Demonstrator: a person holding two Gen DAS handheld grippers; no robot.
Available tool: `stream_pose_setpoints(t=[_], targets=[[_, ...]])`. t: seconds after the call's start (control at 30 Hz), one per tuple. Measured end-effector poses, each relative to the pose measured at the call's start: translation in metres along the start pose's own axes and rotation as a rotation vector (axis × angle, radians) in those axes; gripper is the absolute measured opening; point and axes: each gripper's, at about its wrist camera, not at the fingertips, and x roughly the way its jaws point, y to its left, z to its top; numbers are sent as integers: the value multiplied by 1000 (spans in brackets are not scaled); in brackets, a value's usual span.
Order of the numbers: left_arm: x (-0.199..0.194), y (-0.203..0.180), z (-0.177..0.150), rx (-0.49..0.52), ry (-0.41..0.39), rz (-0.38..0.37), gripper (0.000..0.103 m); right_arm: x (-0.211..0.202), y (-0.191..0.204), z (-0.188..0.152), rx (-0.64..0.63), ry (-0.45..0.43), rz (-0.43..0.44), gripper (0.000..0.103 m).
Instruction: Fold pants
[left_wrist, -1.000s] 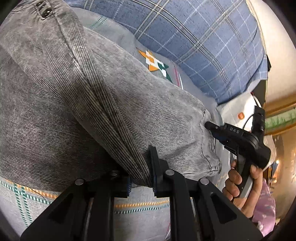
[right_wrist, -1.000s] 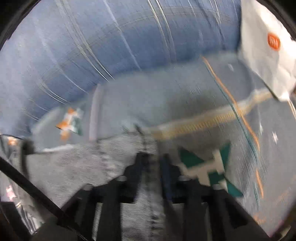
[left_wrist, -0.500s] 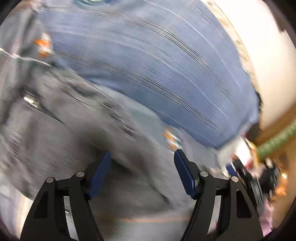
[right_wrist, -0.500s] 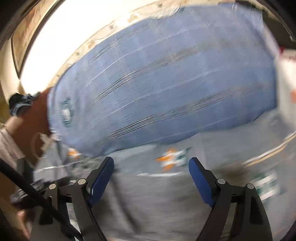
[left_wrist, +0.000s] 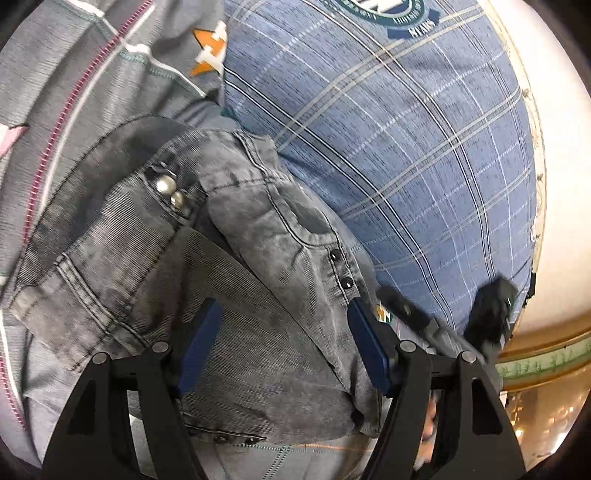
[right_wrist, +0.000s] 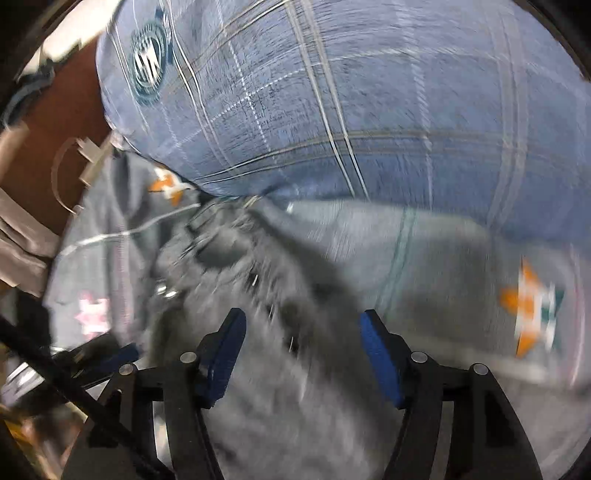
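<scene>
Grey pants bunched | waistband beside blue pillow | jaws spread

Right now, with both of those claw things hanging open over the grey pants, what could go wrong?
The pants lie bunched, the waistband with its metal buttons folded over, so a pinch here might catch several layers and spoil the fold. The left gripper and right gripper are both open over cloth close to the patterned bedsheet; either could grab sheet too. The blue plaid pillow crowds the pants' far edge.
</scene>
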Motion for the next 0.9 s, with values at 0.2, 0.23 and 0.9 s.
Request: stream_pose_setpoints(t=[0.2, 0.23, 0.9], targets=[[-4, 10, 4, -14, 22, -33, 70, 55, -4, 22, 58, 135, 68, 61], [-4, 14, 6, -28, 25, -45, 70, 58, 0, 20, 54, 146, 79, 47], [12, -11, -13, 98, 82, 11, 76, -5, 138, -174, -357, -103, 43, 4]])
